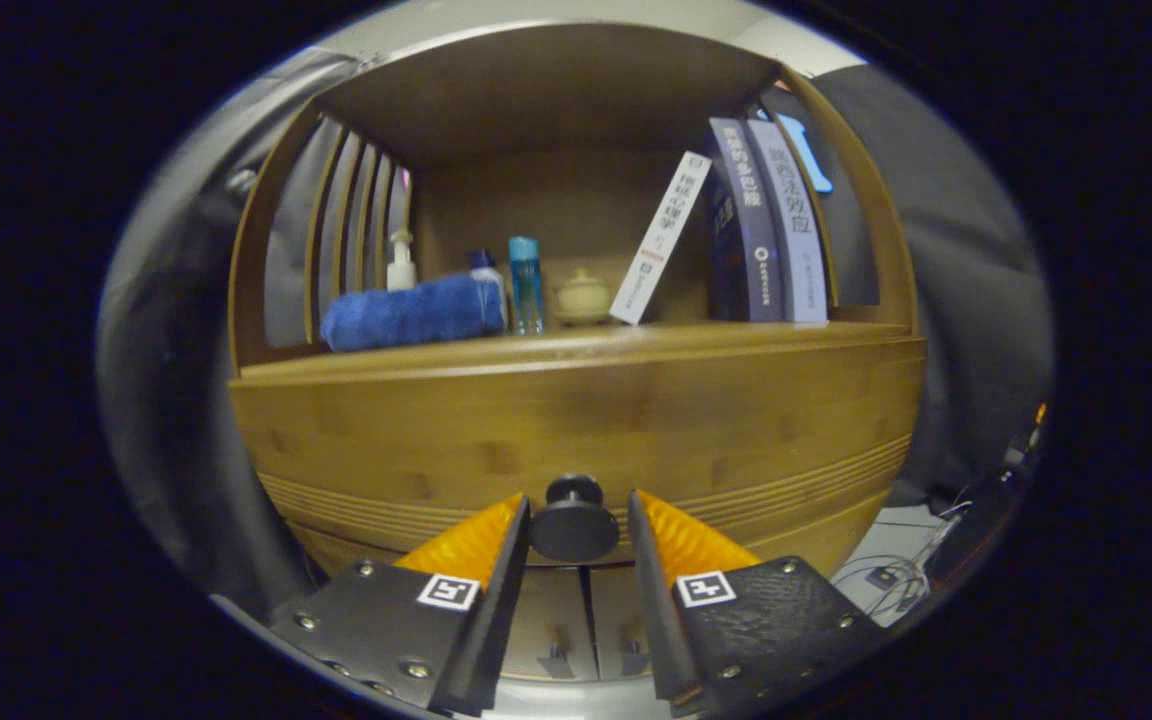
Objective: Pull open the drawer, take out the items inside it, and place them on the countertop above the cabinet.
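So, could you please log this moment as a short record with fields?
Drawer: shut, its front flush with the cabinet
Knob: dark round knob between the jaws
Gripper: gripper open, jaws either side of the knob, contact unclear
Countertop: rolled blue towel, blue bottle, small lidded pot, books
Stage: drawer not yet pulled

You've got 1 drawer (576, 440) w/ 1 round knob (574, 522), shut. On the worktop (576, 345) above the drawer: 1 rolled blue towel (414, 312), 3 bottles behind and beside the towel – 1 pump bottle (400, 262), 1 capped bottle (482, 265), 1 tall blue bottle (525, 285). 1 small lidded pot (582, 297) next to the tall bottle. 3 books (751, 225) right of the pot: 1 leaning, 2 upright. 1 gripper (576, 515), 2 jaws, spread apart either side of the knob, not touching it.
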`<state>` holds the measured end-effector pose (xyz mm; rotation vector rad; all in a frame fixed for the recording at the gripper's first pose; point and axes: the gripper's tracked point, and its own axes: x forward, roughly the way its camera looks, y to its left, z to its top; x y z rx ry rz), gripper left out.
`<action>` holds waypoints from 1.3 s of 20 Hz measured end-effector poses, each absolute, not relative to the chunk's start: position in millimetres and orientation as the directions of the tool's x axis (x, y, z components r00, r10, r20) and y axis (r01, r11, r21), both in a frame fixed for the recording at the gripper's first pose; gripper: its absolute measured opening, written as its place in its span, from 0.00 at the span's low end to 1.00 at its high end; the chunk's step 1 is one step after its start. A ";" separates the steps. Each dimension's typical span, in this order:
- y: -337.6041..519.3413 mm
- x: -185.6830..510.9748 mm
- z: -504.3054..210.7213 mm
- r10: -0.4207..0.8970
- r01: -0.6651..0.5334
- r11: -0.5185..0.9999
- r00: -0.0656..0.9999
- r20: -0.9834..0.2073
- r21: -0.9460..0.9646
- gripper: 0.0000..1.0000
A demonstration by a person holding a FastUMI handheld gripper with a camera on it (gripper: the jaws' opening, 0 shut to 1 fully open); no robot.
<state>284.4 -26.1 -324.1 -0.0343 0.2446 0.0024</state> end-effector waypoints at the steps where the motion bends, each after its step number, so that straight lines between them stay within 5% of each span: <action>1: -23.0 294.9 -335.2 0.008 -0.018 0.999 0.965 -0.261 -0.035 0.58; 4: -25.1 280.1 -321.3 -0.003 0.001 1.000 0.971 -0.239 -0.009 0.42; 13: -21.9 282.5 -326.8 0.005 -0.003 1.000 0.969 -0.245 0.006 0.41; 18: -17.6 282.1 -325.2 -0.016 0.007 0.999 0.975 -0.223 -0.043 0.51; 20: -19.9 247.6 -311.2 -0.023 0.019 1.000 0.973 -0.230 -0.020 0.46; 21: -23.5 286.3 -325.6 -0.026 0.021 0.999 0.971 -0.237 -0.024 0.43; 26: -20.9 287.3 -326.6 -0.045 0.060 0.996 0.976 -0.215 0.062 0.42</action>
